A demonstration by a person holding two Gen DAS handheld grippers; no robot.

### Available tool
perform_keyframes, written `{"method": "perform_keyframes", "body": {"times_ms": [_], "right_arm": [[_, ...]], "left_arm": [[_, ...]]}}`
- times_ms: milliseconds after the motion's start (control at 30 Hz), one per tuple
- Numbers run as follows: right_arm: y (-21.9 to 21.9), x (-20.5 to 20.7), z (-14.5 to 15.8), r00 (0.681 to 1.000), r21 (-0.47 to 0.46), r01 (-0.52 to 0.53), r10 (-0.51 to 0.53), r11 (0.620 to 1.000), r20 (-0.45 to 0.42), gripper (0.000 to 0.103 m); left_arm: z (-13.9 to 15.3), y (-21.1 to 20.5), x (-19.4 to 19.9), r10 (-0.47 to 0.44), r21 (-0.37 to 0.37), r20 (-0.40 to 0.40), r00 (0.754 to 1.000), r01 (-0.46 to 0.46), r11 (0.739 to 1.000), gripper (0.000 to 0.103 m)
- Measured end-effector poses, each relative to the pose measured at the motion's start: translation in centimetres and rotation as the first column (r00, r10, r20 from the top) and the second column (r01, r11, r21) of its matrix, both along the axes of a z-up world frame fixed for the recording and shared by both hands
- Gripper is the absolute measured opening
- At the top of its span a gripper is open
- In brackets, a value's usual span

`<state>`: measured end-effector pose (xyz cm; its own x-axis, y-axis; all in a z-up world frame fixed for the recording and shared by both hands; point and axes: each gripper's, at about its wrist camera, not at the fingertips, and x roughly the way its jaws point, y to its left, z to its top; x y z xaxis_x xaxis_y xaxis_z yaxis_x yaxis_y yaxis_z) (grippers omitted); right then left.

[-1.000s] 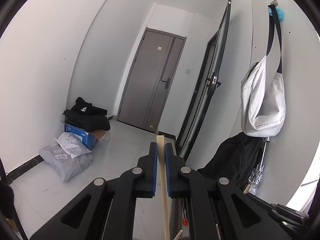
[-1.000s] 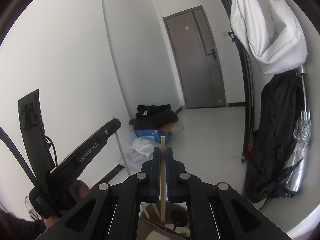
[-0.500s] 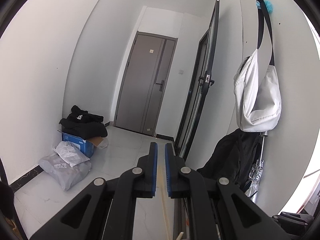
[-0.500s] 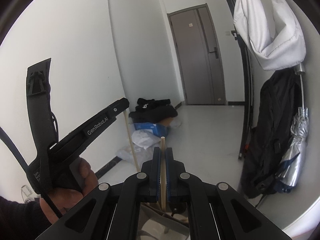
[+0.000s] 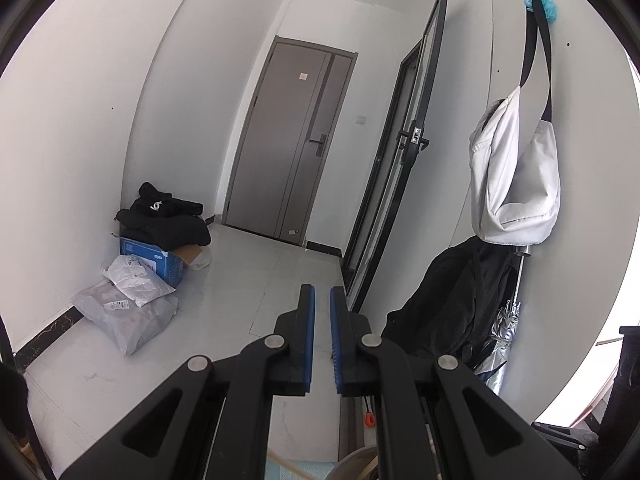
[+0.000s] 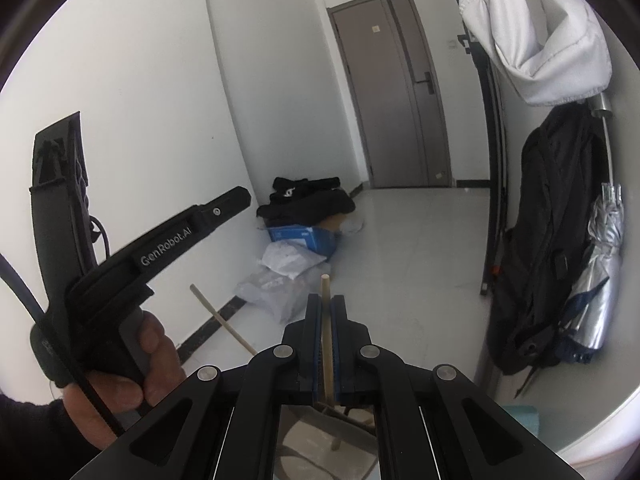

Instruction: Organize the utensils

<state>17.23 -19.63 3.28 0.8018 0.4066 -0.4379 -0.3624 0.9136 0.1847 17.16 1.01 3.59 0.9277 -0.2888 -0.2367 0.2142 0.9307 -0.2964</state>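
Up and away from its stick goes the left gripper point(image 5: 322, 296): a second ago a chopstick stood between its blue pads, and now we see only floor through the thin gap there. Its jaws are drawn together and empty. In the right wrist view the hand point(image 6: 120, 372) carries that gripper higher than before, and the leaning chopstick point(image 6: 222, 316) now stands free below it, not touching it.

We keep the right gripper point(image 6: 326, 304) clamped on the upright chopstick point(image 6: 325, 288), whose top pokes out above the pads. Its lower end runs down toward a grey container point(image 6: 292, 440) that we see only in part, so we cannot tell whether the tip rests inside.

As we judge it, the step in hand is settling this second stick beside the first. To do it well, we keep the stick near vertical and bring it down slowly over the container. We let go only once the tip is well inside, and we stay clear of the leaning stick so it is not knocked out.
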Motion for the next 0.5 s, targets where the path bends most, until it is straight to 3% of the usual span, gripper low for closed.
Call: {"method": "perform_keyframes", "body": {"times_ms": [67,100,233,367,500], "right_arm": [[0.1,0.1,-0.4,1.000,0.002,-0.010,0.010,1.000,-0.029,0.004],[0.1,0.2,-0.6,0.999,0.005,-0.013,0.013,1.000,-0.041,0.007],[0.1,0.0,-0.9,0.996,0.015,-0.018,0.019,1.000,-0.083,0.007],[-0.4,-1.9,-0.3,0.997,0.024,-0.002,0.004,1.000,-0.074,0.016],[-1.1,-4.4,1.1,0.999,0.033,0.017,-0.016,0.999,-0.036,0.028]], "left_arm": [[0.3,0.5,-0.2,0.006,0.007,-0.032,0.999,-0.006,1.000,0.009],[0.4,0.7,-0.4,0.014,0.007,-0.045,0.999,-0.013,1.000,0.016],[0.9,2.1,-2.0,0.071,-0.001,-0.071,0.995,-0.071,0.997,0.059],[1.5,2.8,-3.5,0.094,0.002,-0.119,0.988,-0.095,0.996,0.062],[2.0,3.3,-5.6,0.135,0.003,-0.167,0.977,-0.136,0.991,0.077]]}}
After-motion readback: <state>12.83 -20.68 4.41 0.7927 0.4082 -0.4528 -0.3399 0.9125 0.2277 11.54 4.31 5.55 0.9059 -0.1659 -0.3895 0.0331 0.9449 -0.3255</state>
